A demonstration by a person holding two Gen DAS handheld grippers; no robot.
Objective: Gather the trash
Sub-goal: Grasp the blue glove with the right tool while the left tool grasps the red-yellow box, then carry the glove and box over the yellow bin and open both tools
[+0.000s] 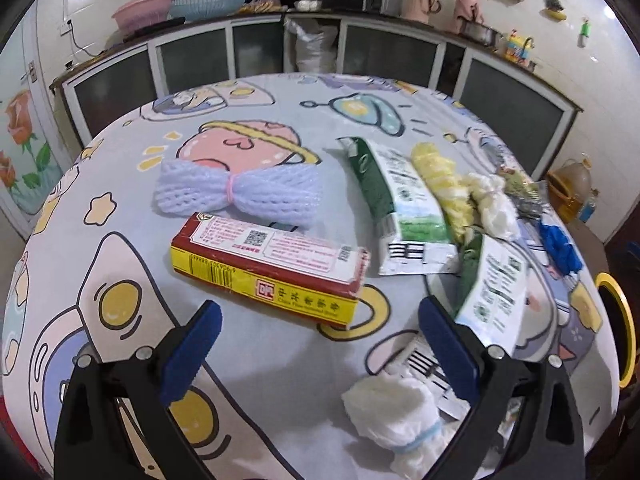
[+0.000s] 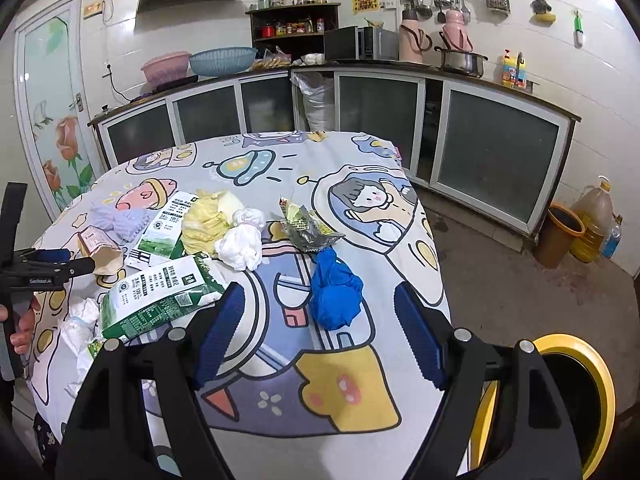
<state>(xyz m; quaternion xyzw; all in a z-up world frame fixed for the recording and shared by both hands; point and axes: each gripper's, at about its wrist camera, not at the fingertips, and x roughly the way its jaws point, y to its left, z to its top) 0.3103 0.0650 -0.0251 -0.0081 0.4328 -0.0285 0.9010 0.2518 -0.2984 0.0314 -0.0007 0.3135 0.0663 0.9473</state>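
A red and yellow carton (image 1: 268, 268) lies on the cartoon-print tablecloth (image 1: 280, 128), just ahead of my left gripper (image 1: 320, 312), whose jaws stand open and empty. Behind it rests a white foam net (image 1: 236, 192). Two green milk cartons (image 1: 396, 196) (image 1: 492, 284), yellow wrapping (image 1: 444, 184) and white crumpled paper (image 1: 396, 412) lie to the right. In the right wrist view my right gripper (image 2: 320, 300) is open, empty, and a crumpled blue bag (image 2: 334, 292) sits between and just beyond its fingertips. A yellow-rimmed bin (image 2: 576, 396) stands below the table's right edge.
White crumpled paper (image 2: 242, 244), a foil wrapper (image 2: 308, 228) and a green carton (image 2: 160, 300) crowd the table's middle. Kitchen cabinets (image 2: 496, 160) line the back wall. An orange bin (image 2: 558, 234) and oil bottle (image 2: 596, 216) stand on the floor at right.
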